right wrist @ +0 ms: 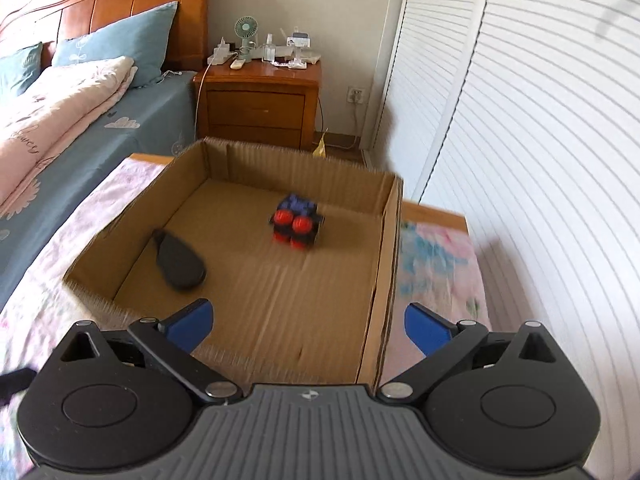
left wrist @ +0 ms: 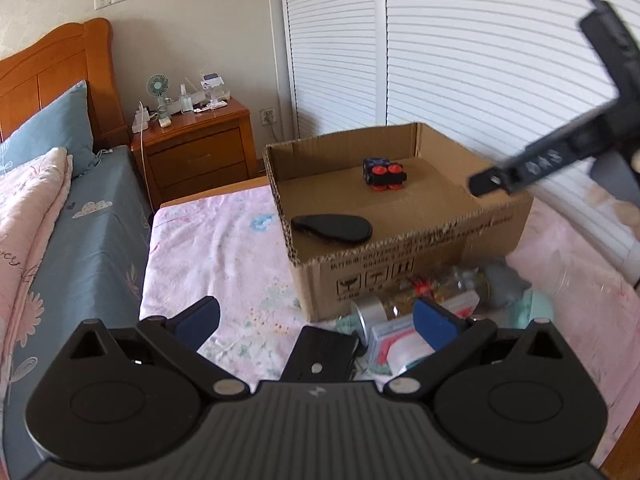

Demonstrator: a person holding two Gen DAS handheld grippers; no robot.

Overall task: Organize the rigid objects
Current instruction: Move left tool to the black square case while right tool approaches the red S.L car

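Both tongs, left (left wrist: 316,318) and right (right wrist: 307,326), are hanging apart and empty, the right risking clipping the cardboard box (right wrist: 386,240) wall beneath it at the table's edge.

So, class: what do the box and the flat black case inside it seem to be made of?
Box: brown corrugated cardboard, matte; fluted cut edges show along the rim. Case: probably matte plastic or faux leather; smooth, dull black, no visible seams.
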